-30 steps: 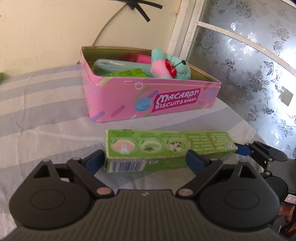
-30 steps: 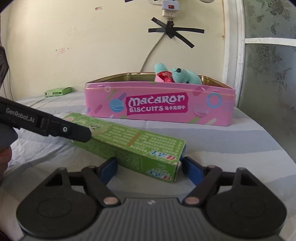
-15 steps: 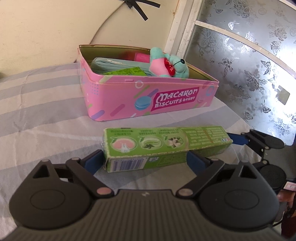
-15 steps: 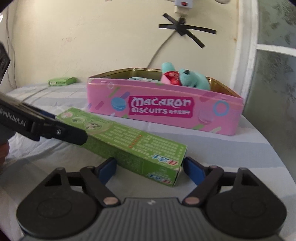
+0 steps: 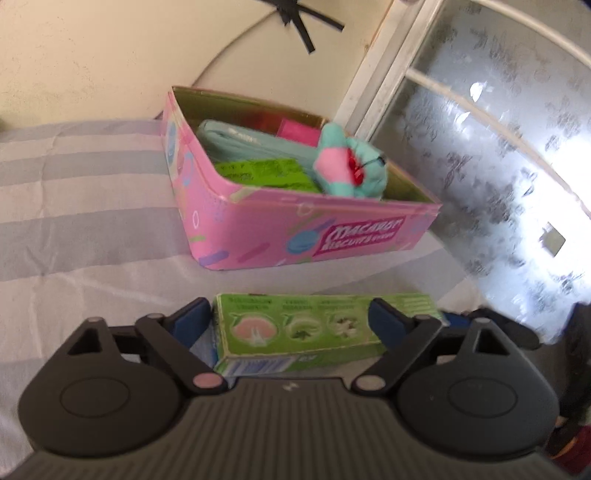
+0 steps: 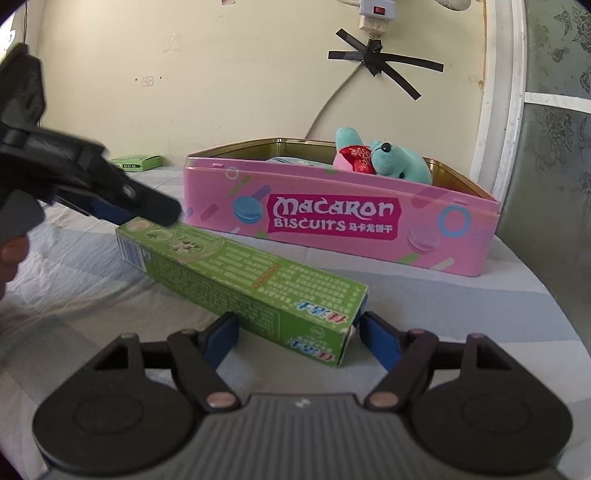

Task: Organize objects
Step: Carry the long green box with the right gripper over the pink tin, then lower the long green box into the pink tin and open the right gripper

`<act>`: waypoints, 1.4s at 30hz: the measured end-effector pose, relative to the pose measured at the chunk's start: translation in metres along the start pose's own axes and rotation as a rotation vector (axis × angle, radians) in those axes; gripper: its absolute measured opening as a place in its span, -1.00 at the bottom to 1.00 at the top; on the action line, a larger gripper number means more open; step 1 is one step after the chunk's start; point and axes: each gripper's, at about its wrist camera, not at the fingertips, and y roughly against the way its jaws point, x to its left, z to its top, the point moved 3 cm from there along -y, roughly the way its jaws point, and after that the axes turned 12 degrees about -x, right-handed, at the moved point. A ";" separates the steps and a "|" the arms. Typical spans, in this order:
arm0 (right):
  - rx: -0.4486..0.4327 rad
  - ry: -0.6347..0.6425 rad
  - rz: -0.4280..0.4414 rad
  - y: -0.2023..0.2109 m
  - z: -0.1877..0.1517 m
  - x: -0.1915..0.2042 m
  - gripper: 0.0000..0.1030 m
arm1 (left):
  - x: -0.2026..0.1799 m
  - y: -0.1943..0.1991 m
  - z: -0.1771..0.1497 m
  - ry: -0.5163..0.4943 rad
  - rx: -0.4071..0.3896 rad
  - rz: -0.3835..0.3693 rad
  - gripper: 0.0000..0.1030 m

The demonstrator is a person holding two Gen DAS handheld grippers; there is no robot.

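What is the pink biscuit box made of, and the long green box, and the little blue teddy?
Pink biscuit box: probably tin, since the inside walls shine gold and the rim is rolled.
Long green box: thin printed cardboard, with sharp folds and an end flap.
Blue teddy: soft, fuzzy plush fabric.

Looking like a home bedroom: striped bedsheet covering a bed, power strip hanging on cream wall, frosted floral window glowing alongside.
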 end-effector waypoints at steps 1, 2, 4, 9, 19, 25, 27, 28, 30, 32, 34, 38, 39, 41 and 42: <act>0.000 -0.001 0.000 0.000 0.000 0.000 0.45 | 0.000 -0.004 -0.004 -0.013 0.018 0.015 0.68; 0.000 -0.002 0.000 0.000 0.000 0.000 0.45 | -0.001 -0.003 -0.005 -0.034 -0.002 0.016 0.69; 0.005 -0.008 -0.004 0.001 -0.001 0.001 0.43 | -0.005 0.000 -0.009 -0.044 -0.016 0.020 0.68; -0.047 -0.005 -0.008 0.013 0.005 0.010 0.42 | -0.007 0.017 -0.005 -0.048 -0.065 0.059 0.64; -0.190 0.051 -0.058 -0.015 0.075 -0.016 0.44 | -0.017 0.007 0.083 -0.077 -0.198 0.088 0.66; -0.034 -0.008 -0.006 -0.084 0.091 -0.066 0.44 | -0.015 -0.057 0.116 -0.086 -0.088 0.140 0.65; 0.022 -0.015 0.009 -0.104 0.094 -0.080 0.44 | -0.015 -0.075 0.122 -0.091 -0.071 0.161 0.66; 0.045 -0.010 0.007 -0.115 0.096 -0.085 0.44 | -0.015 -0.085 0.125 -0.094 -0.062 0.168 0.68; 0.074 0.022 -0.009 -0.134 0.099 -0.090 0.44 | -0.014 -0.101 0.129 -0.096 -0.058 0.187 0.73; 0.092 0.062 -0.039 -0.152 0.101 -0.093 0.46 | -0.012 -0.118 0.132 -0.100 -0.067 0.197 0.80; 0.095 0.096 -0.061 -0.165 0.100 -0.093 0.56 | -0.006 -0.131 0.136 -0.075 -0.078 0.212 0.83; 0.070 0.046 -0.028 -0.161 0.096 -0.093 0.64 | 0.003 -0.130 0.134 -0.019 -0.050 0.214 0.83; 0.057 0.037 -0.027 -0.154 0.094 -0.091 0.64 | 0.002 -0.125 0.133 -0.034 -0.059 0.201 0.83; 0.022 0.030 -0.041 -0.141 0.089 -0.087 0.64 | -0.002 -0.110 0.129 -0.083 -0.085 0.207 0.83; 0.009 0.026 -0.051 -0.135 0.088 -0.085 0.64 | -0.005 -0.101 0.128 -0.103 -0.098 0.205 0.83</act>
